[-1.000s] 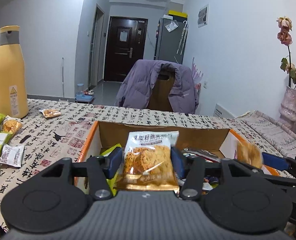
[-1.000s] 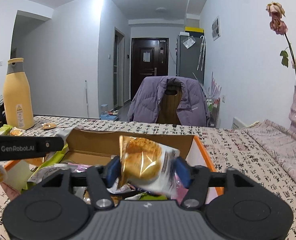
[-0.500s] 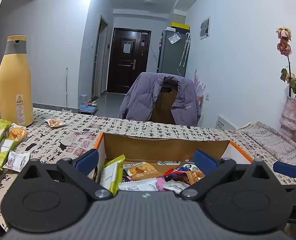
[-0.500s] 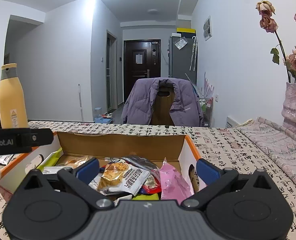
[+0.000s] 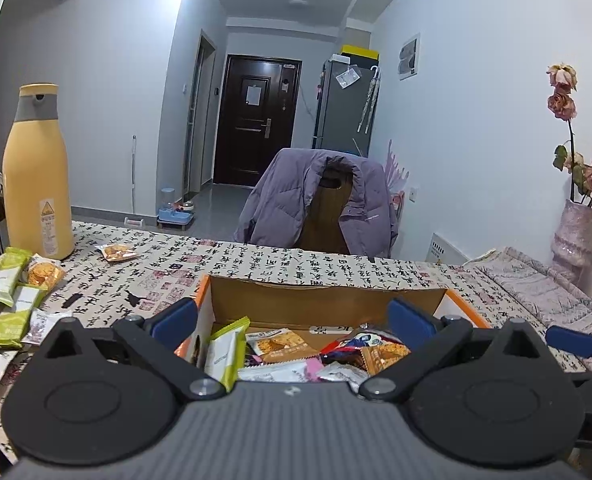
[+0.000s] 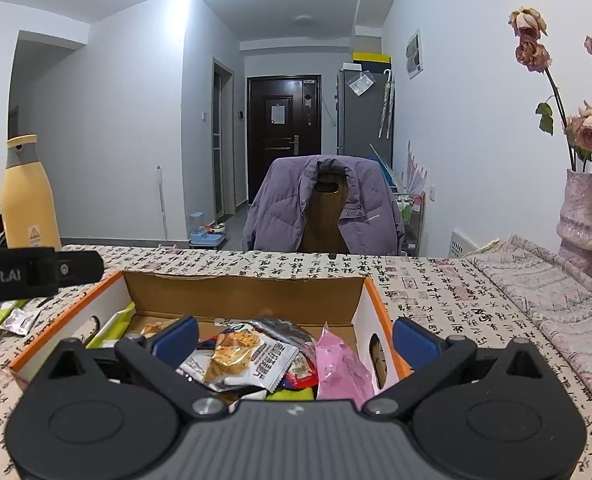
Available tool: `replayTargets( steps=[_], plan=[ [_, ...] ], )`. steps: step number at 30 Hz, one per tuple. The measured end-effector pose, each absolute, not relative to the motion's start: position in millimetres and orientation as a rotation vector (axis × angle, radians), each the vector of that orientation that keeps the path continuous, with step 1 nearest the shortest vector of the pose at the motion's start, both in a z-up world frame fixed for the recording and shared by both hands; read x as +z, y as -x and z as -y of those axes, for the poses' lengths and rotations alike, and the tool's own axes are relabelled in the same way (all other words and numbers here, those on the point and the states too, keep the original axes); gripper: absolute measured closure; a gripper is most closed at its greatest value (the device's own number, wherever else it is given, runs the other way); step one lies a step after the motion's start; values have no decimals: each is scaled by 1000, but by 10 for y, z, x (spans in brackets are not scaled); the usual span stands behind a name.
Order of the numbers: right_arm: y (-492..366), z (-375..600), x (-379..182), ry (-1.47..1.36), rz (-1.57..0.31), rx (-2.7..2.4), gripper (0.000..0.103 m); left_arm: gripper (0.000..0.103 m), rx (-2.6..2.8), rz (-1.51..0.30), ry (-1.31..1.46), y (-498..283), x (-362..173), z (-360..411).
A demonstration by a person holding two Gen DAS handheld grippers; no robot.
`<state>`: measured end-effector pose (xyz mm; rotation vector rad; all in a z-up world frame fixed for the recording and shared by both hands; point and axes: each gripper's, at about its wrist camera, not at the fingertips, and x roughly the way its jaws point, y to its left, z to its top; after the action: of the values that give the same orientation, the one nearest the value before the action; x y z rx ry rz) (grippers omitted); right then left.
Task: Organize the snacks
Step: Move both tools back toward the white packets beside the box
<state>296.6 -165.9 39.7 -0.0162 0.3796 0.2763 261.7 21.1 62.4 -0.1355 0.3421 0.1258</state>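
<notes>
The left hand-held gripper [image 5: 291, 318] stands with its blue pads spread as wide as they go and nothing between them, pointing forward and slightly downward over the near edge of the cardboard box [image 5: 328, 298]. The right hand-held gripper [image 6: 293, 336] is in the same pose, jaws wide and empty, tilted a little down over the same box's near side, just beside the left one.
</notes>
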Motion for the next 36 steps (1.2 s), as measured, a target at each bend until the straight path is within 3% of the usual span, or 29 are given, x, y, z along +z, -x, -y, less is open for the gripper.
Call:
replayTargets(
  steps=[18,36],
  plan=[
    [-2327,1657,220,57,-470,336,0,0,112,-417,117,-1960,426,-377],
    [-2151,1433,-180,108,-611,373,0,0,85,-548,98,-1568,-118,-525]
  ],
)
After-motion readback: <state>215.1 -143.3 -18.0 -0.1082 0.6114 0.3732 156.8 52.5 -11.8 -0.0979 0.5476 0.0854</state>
